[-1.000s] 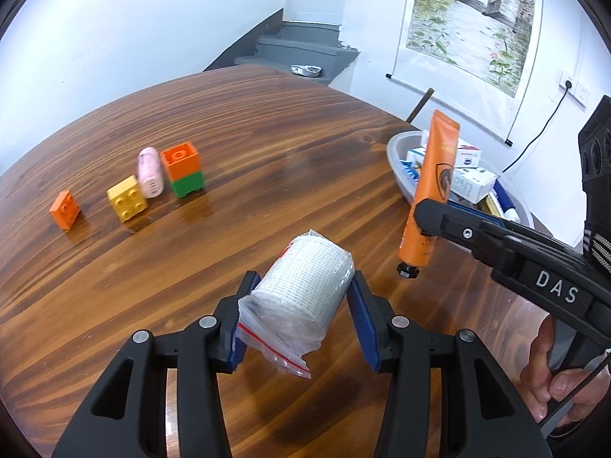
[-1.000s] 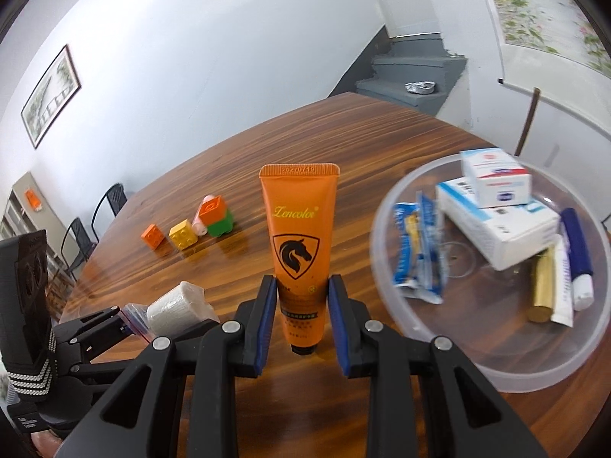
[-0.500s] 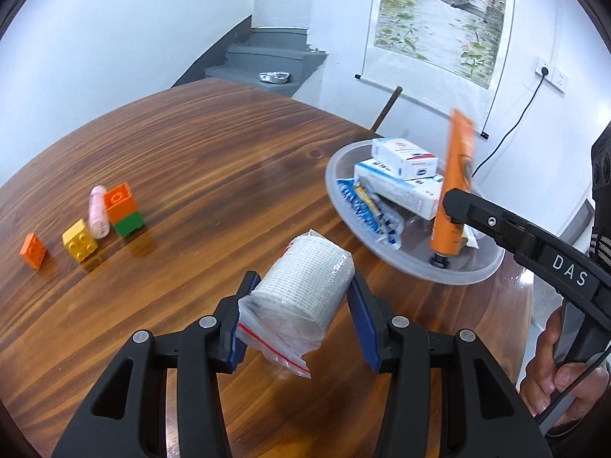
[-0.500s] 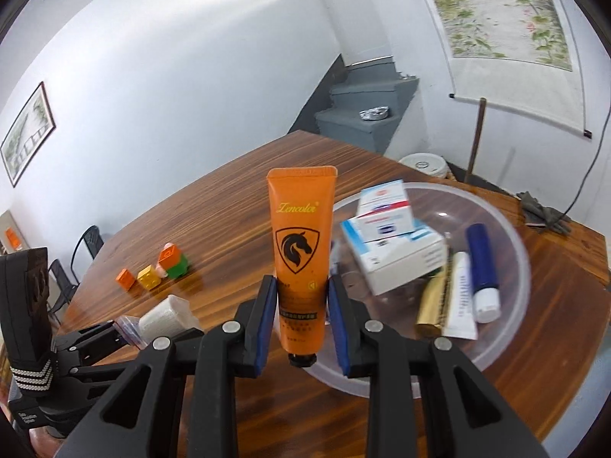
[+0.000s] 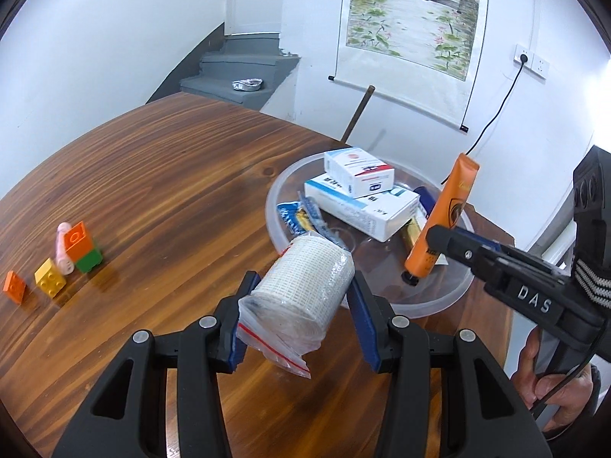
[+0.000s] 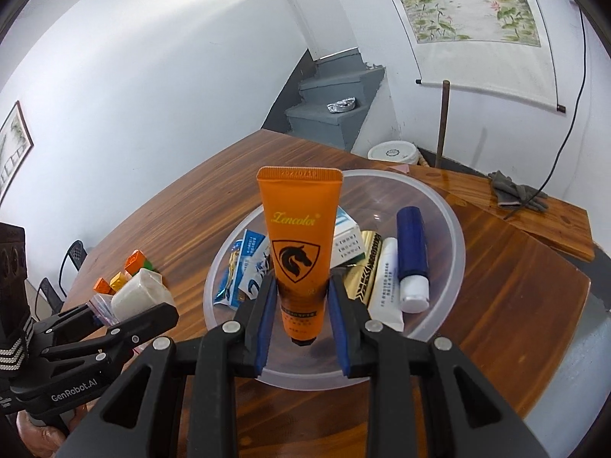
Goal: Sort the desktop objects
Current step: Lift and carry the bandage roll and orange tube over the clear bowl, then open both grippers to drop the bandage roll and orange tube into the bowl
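Right wrist view: right gripper (image 6: 301, 305) clamps orange tube (image 6: 299, 244) cap-down above clear bowl (image 6: 454, 225); left gripper (image 5: 298, 301) grips bagged gauze roll (image 5: 301, 290) near bowl's left rim.

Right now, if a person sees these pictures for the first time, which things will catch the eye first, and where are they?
The orange tube, clamped upright in the right gripper, hangs over the clear plastic bowl of boxes and tubes. The left gripper holds a white gauze roll in a plastic bag near the bowl's edge. Far left on the wooden table, small coloured toy bricks stand in a cluster.
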### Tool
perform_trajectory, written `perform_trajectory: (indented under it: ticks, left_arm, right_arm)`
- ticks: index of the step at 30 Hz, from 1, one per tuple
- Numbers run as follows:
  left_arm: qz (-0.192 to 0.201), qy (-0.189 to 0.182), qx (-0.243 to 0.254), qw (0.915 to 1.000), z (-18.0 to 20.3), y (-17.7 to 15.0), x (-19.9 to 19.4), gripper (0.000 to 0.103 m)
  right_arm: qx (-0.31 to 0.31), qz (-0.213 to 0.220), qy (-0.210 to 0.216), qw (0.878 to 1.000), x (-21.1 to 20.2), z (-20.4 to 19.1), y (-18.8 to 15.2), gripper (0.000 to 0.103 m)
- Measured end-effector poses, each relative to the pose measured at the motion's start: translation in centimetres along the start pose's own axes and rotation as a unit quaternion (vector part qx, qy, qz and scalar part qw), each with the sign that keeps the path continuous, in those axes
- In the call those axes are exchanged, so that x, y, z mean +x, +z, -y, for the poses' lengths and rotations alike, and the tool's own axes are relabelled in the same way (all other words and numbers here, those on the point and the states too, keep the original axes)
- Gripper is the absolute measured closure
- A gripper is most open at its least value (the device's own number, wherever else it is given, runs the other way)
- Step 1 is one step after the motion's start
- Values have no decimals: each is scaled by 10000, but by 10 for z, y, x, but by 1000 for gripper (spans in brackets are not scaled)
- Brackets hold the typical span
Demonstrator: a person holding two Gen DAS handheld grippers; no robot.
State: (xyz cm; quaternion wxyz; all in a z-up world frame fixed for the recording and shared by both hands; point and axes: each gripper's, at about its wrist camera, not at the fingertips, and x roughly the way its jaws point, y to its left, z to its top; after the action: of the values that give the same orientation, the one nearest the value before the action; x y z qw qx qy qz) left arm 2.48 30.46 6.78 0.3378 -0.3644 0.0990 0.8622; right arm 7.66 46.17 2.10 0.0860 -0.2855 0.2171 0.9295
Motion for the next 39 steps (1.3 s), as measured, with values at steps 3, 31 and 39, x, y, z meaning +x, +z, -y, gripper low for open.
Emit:
perform_trajectory:
  ticks: [3,31,39]
  left_arm:
    - [-13,-47,3,10000,5,3,4,53]
    - [-132,-466,-268,9985,22,33,52,53]
    - [-188,-377,-533,9977,13,39,65,52]
  right_arm:
    - [1,-36,-13,10000,0,5,-1,73]
    - [257,-194,-190,9993,13,38,7,73]
    - [282,-143,-194,9993,13,38,8,71]
